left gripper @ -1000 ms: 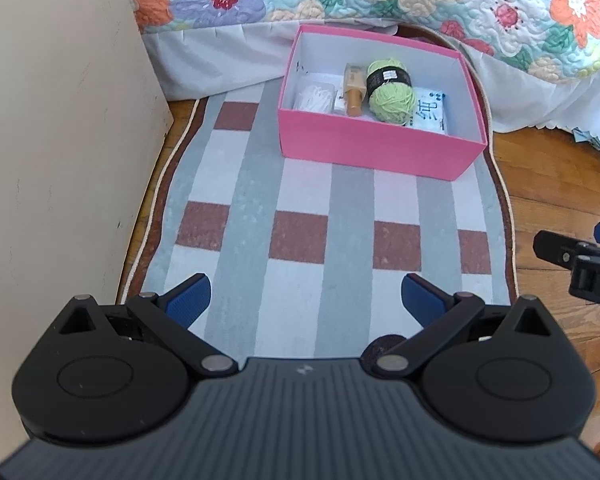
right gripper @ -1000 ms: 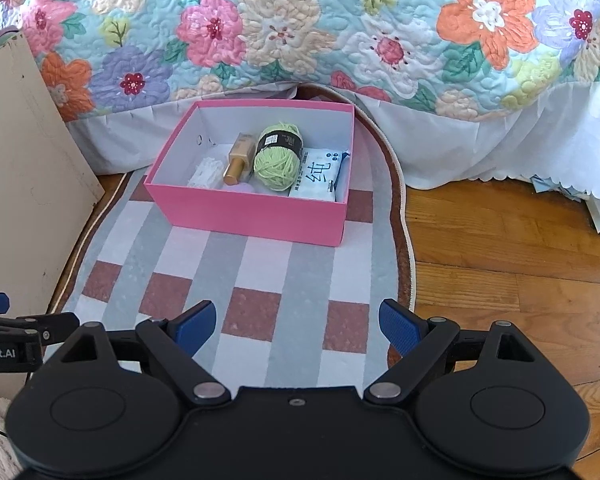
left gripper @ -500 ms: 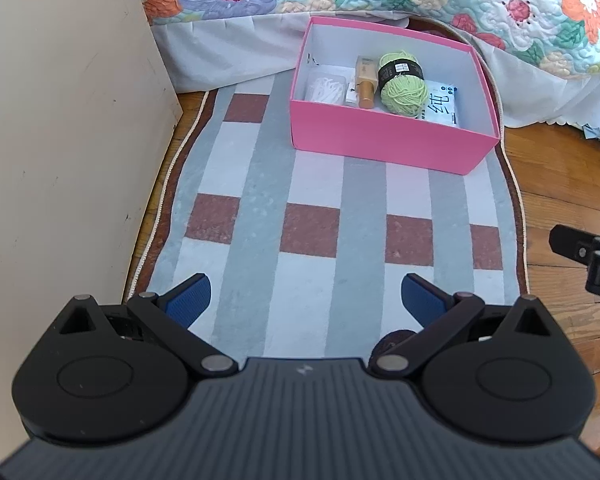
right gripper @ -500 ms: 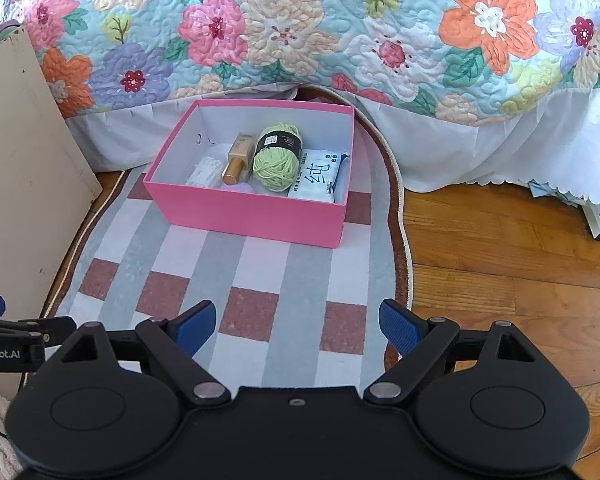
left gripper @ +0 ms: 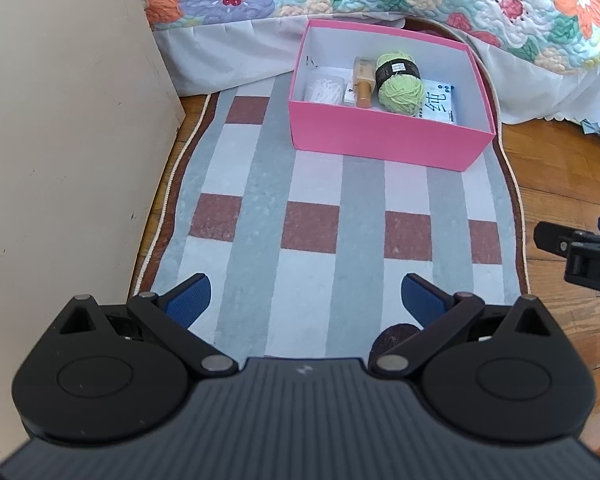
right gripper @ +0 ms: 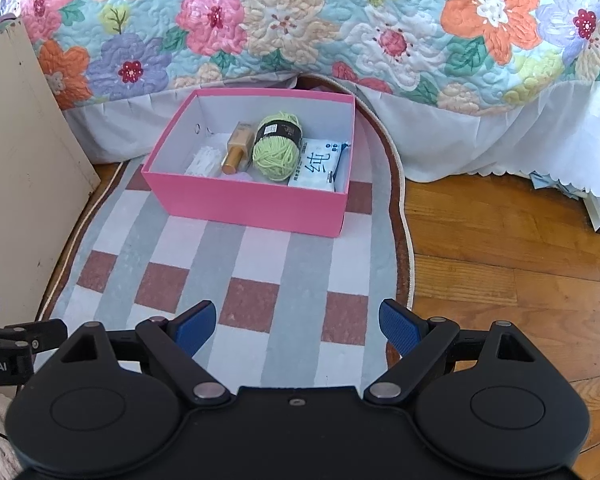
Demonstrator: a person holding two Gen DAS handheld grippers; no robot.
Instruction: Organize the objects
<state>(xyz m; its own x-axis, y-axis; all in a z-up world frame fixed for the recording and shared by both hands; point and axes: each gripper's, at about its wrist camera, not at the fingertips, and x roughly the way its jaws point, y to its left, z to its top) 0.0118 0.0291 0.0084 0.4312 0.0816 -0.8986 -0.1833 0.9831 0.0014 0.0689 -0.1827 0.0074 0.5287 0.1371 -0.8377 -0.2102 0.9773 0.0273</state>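
- The wet-wipe pack (right gripper: 318, 165) at the right end of the pink box (right gripper: 252, 203) carries a large blue Chinese character; the smaller print beside it is too small to read.
- The green yarn ball (right gripper: 277, 148) wears a black band with a white label, unreadable.
- Left of it lie a gold bottle (right gripper: 238, 148) and a white packet (right gripper: 204, 161), all inside the box on the far part of the striped rug (right gripper: 260, 276).
- "bot.AI" shows on the left gripper's body at the right view's left edge.
- Left gripper (left gripper: 306, 300): jaws wide apart, nothing between them.
- Right gripper (right gripper: 296, 326): likewise spread and empty.
- In the left view the box sits slightly higher and further right than a second ago; the right view matches.
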